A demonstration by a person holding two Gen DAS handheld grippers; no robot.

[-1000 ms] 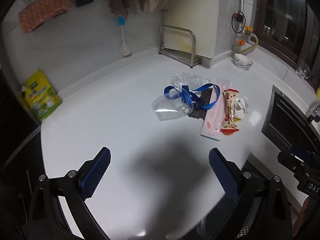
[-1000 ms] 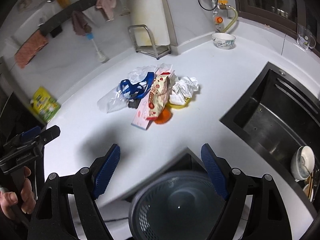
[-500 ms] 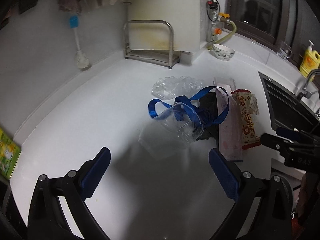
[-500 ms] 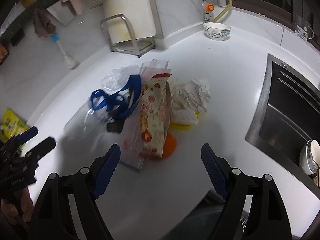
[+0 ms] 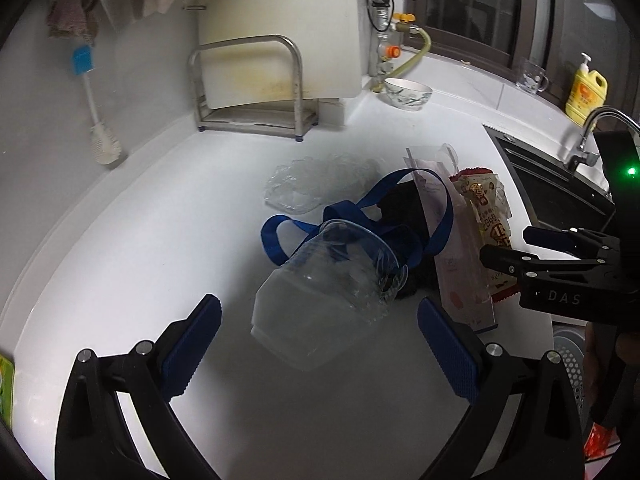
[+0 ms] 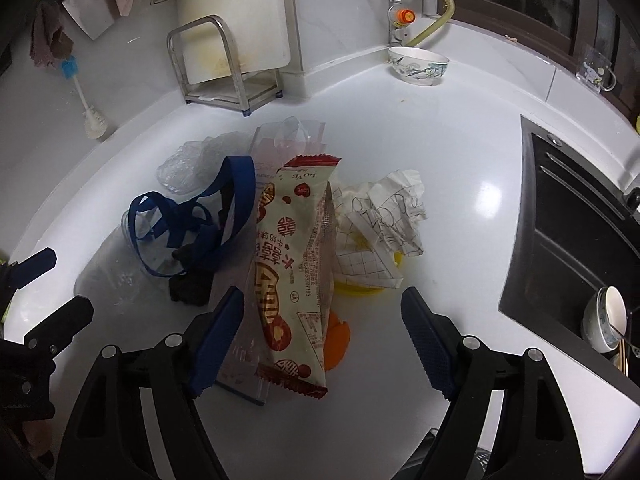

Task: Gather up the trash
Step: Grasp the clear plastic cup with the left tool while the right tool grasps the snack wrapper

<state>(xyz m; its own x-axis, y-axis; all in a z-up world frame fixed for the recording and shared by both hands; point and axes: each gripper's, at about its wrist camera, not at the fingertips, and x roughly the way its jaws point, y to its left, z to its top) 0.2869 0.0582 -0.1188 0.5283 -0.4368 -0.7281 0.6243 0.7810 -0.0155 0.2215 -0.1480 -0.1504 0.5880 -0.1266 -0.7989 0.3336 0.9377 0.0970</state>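
Note:
A pile of trash lies on the white counter (image 5: 140, 240). A clear plastic cup (image 5: 324, 292) lies on its side, tangled in a blue ribbon (image 5: 400, 216). My left gripper (image 5: 320, 344) is open, its pads either side of the cup's base. A red-and-cream snack wrapper (image 6: 294, 276) lies over a pink flat box (image 6: 244, 364), beside crumpled paper (image 6: 380, 220), an orange peel (image 6: 336, 340) and a black scrap (image 6: 190, 288). My right gripper (image 6: 322, 340) is open, just above the wrapper's near end. It also shows in the left wrist view (image 5: 520, 248).
A metal rack (image 5: 248, 92) with a white board stands at the back wall. A patterned bowl (image 6: 418, 66) sits at the back right. The black sink (image 6: 580, 248) with dishes lies to the right. A grey mesh bin (image 5: 568, 364) sits below the counter edge.
Both grippers have moved forward and down toward the pile. The cup and the wrapper now lie between their open fingers. The bin has dropped out of the right wrist view.

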